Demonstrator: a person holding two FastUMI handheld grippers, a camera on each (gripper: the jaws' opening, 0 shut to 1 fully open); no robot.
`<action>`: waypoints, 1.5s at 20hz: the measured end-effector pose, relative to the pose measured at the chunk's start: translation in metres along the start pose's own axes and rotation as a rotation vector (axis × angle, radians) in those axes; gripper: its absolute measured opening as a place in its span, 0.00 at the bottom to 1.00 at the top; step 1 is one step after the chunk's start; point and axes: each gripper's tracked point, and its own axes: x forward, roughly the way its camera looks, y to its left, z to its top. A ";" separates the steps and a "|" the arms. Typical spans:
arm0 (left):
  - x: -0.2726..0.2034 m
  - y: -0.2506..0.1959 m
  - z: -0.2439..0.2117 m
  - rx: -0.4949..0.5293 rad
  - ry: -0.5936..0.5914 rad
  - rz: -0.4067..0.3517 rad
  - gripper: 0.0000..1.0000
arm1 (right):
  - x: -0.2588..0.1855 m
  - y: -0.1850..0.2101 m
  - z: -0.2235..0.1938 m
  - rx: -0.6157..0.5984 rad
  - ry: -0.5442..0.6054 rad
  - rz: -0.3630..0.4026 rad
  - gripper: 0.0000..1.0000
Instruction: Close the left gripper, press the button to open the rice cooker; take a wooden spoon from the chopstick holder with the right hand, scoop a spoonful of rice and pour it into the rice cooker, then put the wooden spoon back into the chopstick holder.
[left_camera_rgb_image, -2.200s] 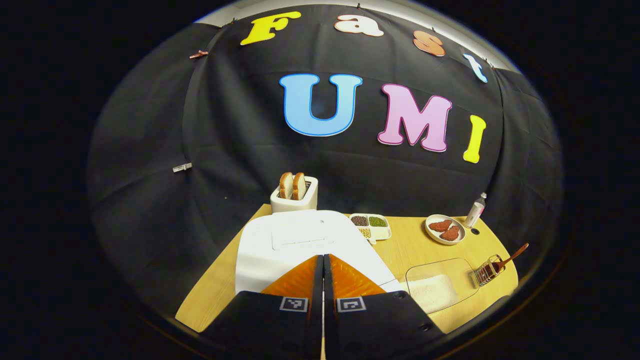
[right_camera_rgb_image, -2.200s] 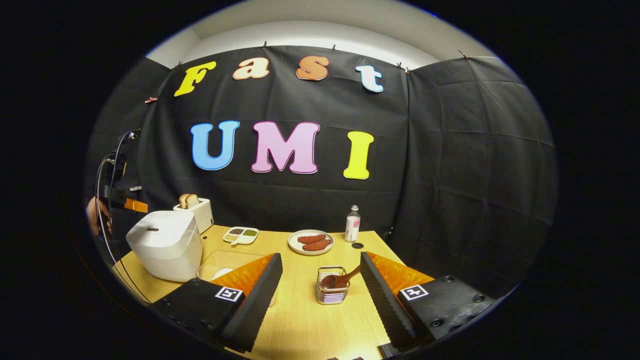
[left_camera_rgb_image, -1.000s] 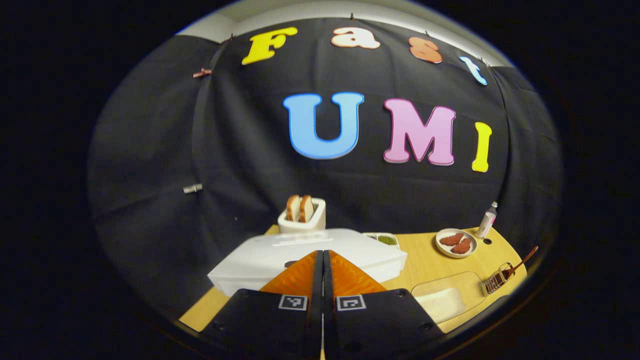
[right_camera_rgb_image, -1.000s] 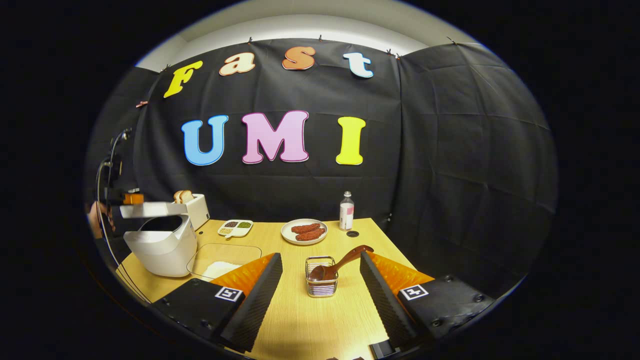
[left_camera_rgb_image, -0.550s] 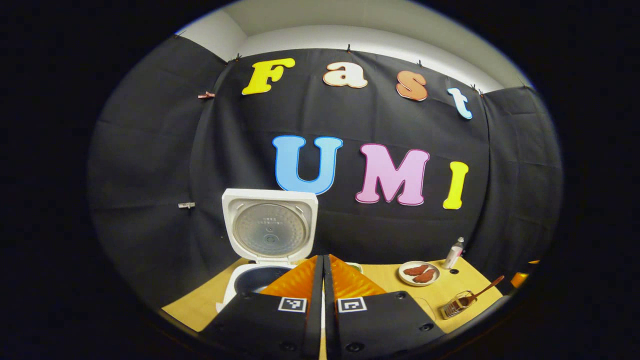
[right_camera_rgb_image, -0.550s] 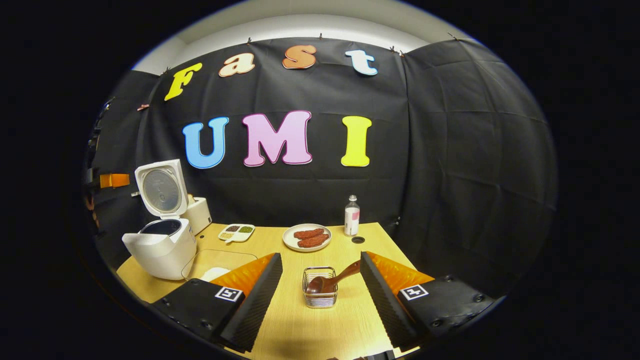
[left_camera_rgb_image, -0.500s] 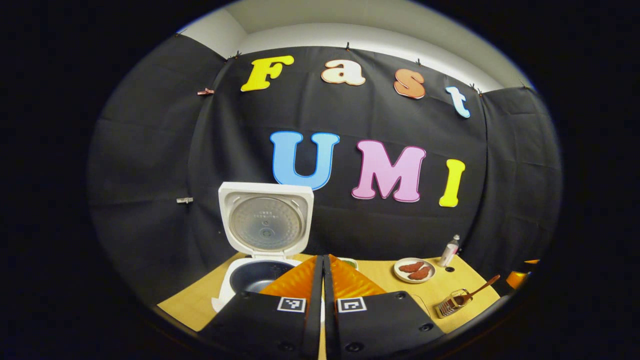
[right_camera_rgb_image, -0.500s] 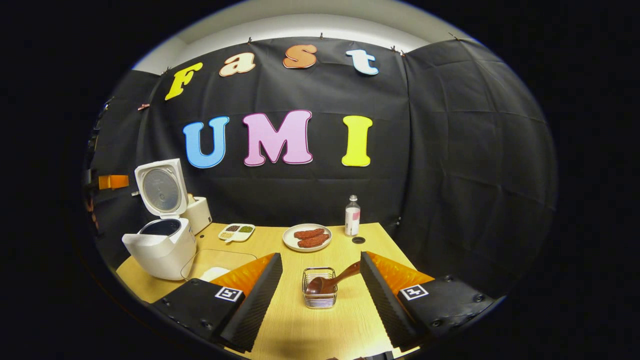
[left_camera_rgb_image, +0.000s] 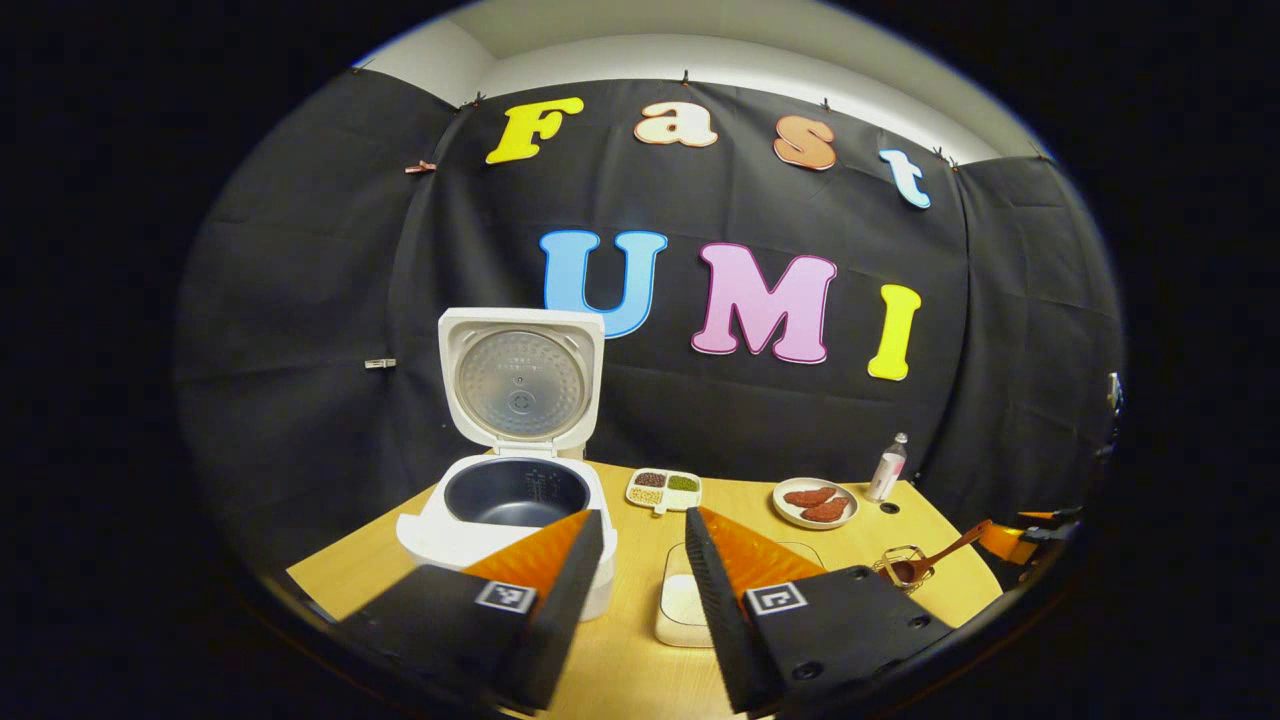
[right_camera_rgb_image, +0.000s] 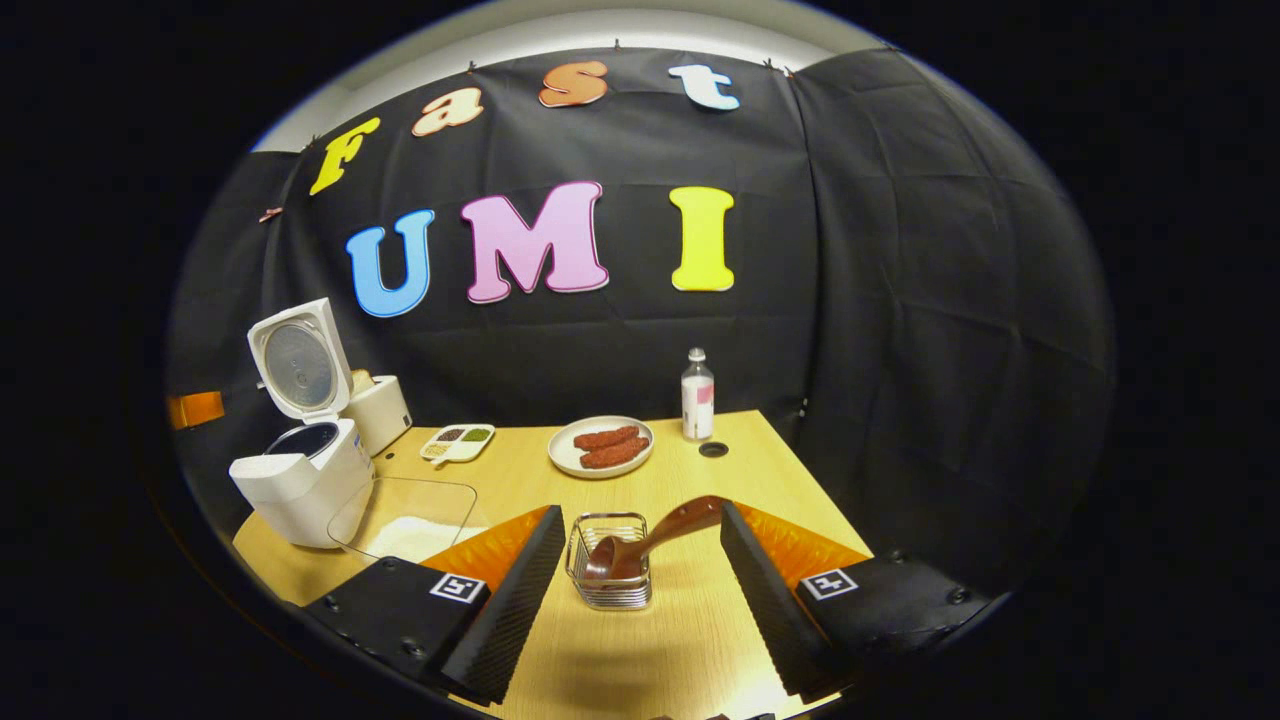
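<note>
On the table (right_camera_rgb_image: 690, 640): rice cooker (left_camera_rgb_image: 505, 500) lid up | left gripper (left_camera_rgb_image: 640, 585) spread, empty | right gripper (right_camera_rgb_image: 640, 570) spread before wooden spoon (right_camera_rgb_image: 650, 540) in chopstick holder (right_camera_rgb_image: 610, 575) | next: pinch the handle.

Light wooden counter (right_camera_rgb_image: 690, 640) against black cloth wall. On it: white rice cooker (left_camera_rgb_image: 505, 515) at left, lid raised upright, dark inner pot exposed; toaster (right_camera_rgb_image: 378, 408) behind cooker; clear tray of white rice (right_camera_rgb_image: 405, 530) just beside cooker; small divided dish of beans (right_camera_rgb_image: 457, 440) toward back; round plate with reddish-brown pieces (right_camera_rgb_image: 600, 447) mid-back; bottle (right_camera_rgb_image: 697, 396) upright beside plate; wire chopstick holder (right_camera_rgb_image: 610, 575) near front, wooden spoon (right_camera_rgb_image: 655, 540) leaning out of it.
</note>
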 end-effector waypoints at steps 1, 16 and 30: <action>-0.005 -0.004 -0.005 -0.003 0.007 -0.002 0.70 | 0.006 -0.005 -0.008 0.006 0.016 -0.003 0.98; -0.027 -0.052 -0.089 0.140 0.261 0.000 0.96 | 0.105 -0.016 -0.041 0.274 0.057 0.016 0.98; -0.043 -0.086 -0.126 0.112 0.357 -0.074 0.97 | 0.130 0.008 -0.037 0.355 0.093 0.031 0.25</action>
